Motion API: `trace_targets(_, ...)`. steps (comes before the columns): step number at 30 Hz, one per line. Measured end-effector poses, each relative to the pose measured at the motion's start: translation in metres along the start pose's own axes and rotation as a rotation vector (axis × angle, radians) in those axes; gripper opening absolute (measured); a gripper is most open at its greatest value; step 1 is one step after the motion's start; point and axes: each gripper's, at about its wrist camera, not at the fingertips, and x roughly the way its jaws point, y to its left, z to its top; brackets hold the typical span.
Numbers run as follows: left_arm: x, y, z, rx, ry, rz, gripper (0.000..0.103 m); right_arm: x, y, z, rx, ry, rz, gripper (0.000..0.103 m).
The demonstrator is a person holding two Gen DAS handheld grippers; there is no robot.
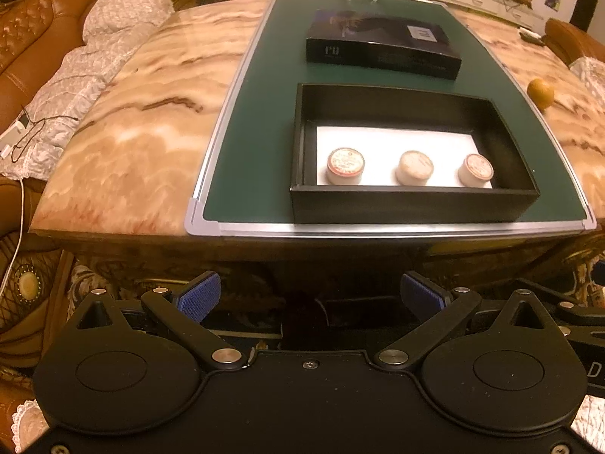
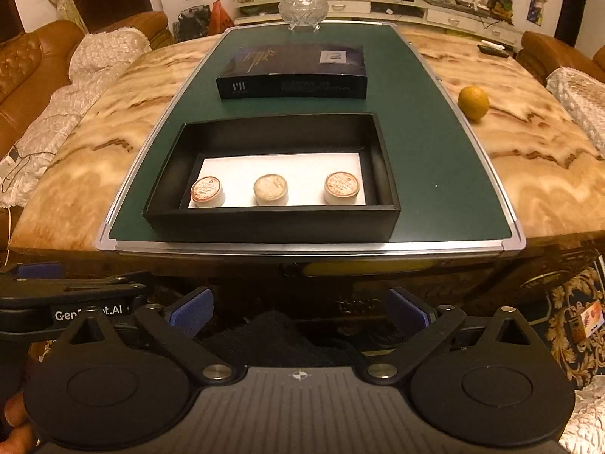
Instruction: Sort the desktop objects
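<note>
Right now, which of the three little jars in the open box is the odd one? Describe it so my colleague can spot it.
Find the green board on the marble table, then the open black box at its near edge. Three small round jars sit in a row on the white liner; take the middle jar. Its lid is plain pale cream, while both neighbours have red-ringed printed lids.

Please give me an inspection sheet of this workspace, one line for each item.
Surface: marble table with green framed board on it.
Job's things: open black box holding three small round jars on a white sheet; closed dark box behind it.
Clutter: orange, glass lidded bowl, remote.
Grippers: left gripper and right gripper open, empty, short of the table.
Cables: wires on the sofa cover.
Surroundings: leather sofas, cluttered sideboard.
</note>
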Motion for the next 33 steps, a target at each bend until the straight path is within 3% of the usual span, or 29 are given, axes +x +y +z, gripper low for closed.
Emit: trace_targets(33,0.007,-0.003,-0.008,0.029,0.045,0.013,0.103,-0.007,-0.003,-0.003,0.005,-0.024,-0.044,0.103)
